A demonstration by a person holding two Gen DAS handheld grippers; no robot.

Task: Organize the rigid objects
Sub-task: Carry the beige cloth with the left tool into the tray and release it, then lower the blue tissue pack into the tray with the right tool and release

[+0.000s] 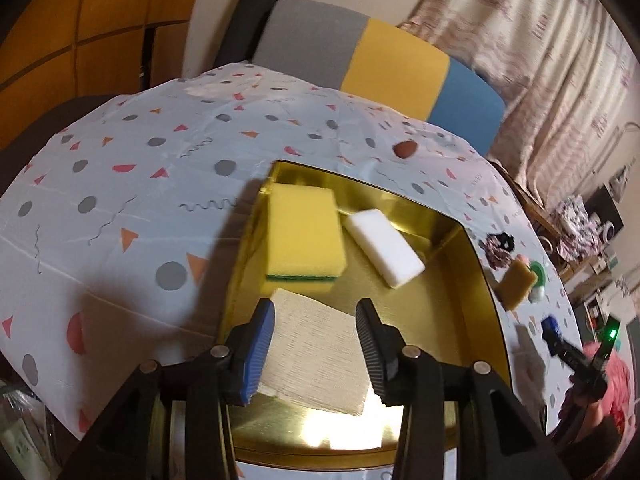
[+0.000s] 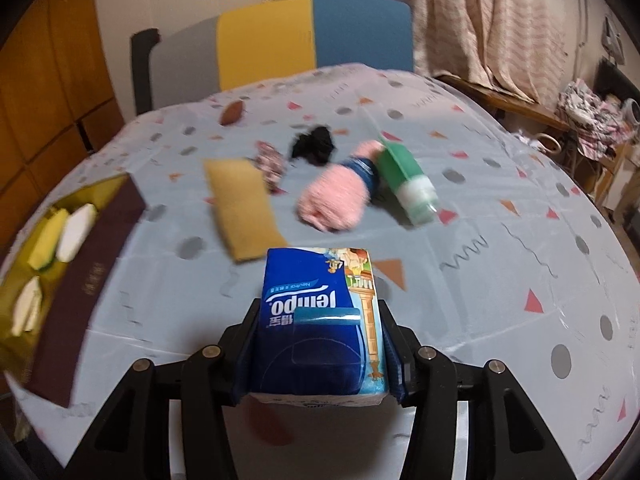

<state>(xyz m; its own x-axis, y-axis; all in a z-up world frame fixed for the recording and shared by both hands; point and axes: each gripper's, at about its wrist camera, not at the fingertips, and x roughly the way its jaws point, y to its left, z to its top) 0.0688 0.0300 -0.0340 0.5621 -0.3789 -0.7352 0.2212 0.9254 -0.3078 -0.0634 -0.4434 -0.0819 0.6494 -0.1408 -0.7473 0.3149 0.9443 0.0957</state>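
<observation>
My left gripper (image 1: 315,316) is open and empty above the gold tin box (image 1: 452,280). The box holds a yellow sponge (image 1: 304,232), a white block (image 1: 384,252) and a folded paper napkin (image 1: 316,356) that lies under the fingers. My right gripper (image 2: 318,320) is shut on a blue Tempo tissue pack (image 2: 320,320) and holds it above the table. The box shows at the left of the right wrist view (image 2: 100,240), with its dark red outer wall.
On the patterned tablecloth (image 2: 500,260) lie a tan sponge (image 2: 240,208), a pink yarn ball (image 2: 340,196), a green bottle (image 2: 408,184), a black scrunchie (image 2: 314,144), a patterned scrunchie (image 2: 270,160) and a brown oval object (image 2: 232,112). A chair (image 2: 280,40) stands behind the table.
</observation>
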